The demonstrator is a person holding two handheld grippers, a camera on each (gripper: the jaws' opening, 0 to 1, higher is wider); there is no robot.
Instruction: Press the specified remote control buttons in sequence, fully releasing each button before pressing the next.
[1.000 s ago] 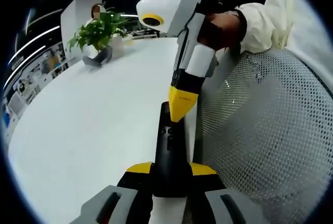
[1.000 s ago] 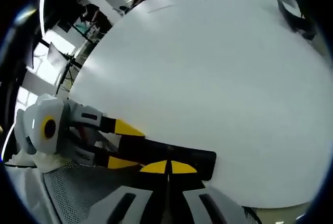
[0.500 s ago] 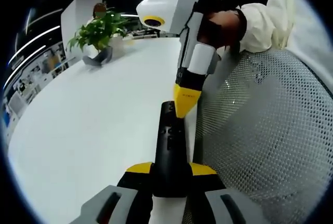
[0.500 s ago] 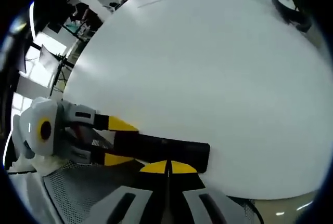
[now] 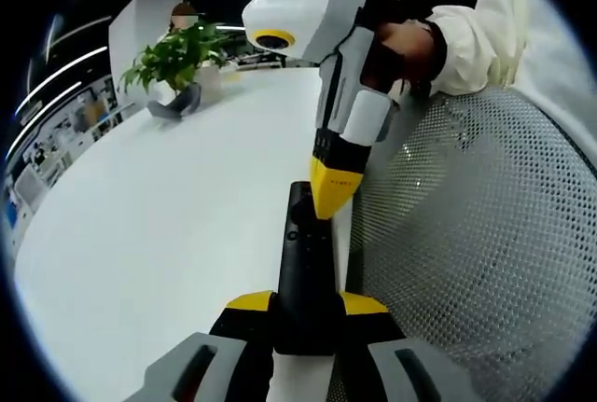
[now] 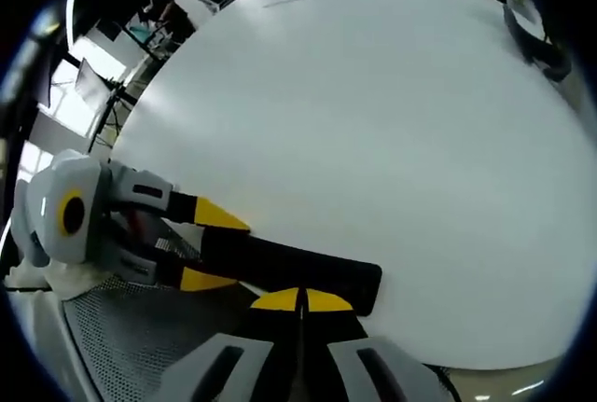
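Between the yellow-tipped jaws of the left gripper [image 5: 308, 307] sits a black remote control [image 5: 305, 267], clamped near its lower end and pointing away over the edge of a white table [image 5: 168, 225]. In the left gripper view its button face is turned toward the camera, with a few small buttons visible along the upper half. The right gripper [image 5: 330, 199] comes down from above in that view, its two yellow jaws drawn together into one point, holding nothing, and that point rests on or just over the upper part of the remote; whether it actually touches a button cannot be told.

From the right gripper view, the remote control [image 6: 289, 267] lies across the lower part of the frame at the table's near edge, with the right gripper's own closed yellow tips [image 6: 300, 300] meeting right at its side. The left gripper [image 6: 201, 248] reaches in from the left there, one yellow jaw on each side of the remote.

Beside the table stands a white mesh chair back [image 5: 466, 234]. A hand [image 5: 401, 48] in a cream sleeve [image 5: 476, 34] grips the right gripper's handle. At the table's far end stands a green potted plant [image 5: 173, 62].
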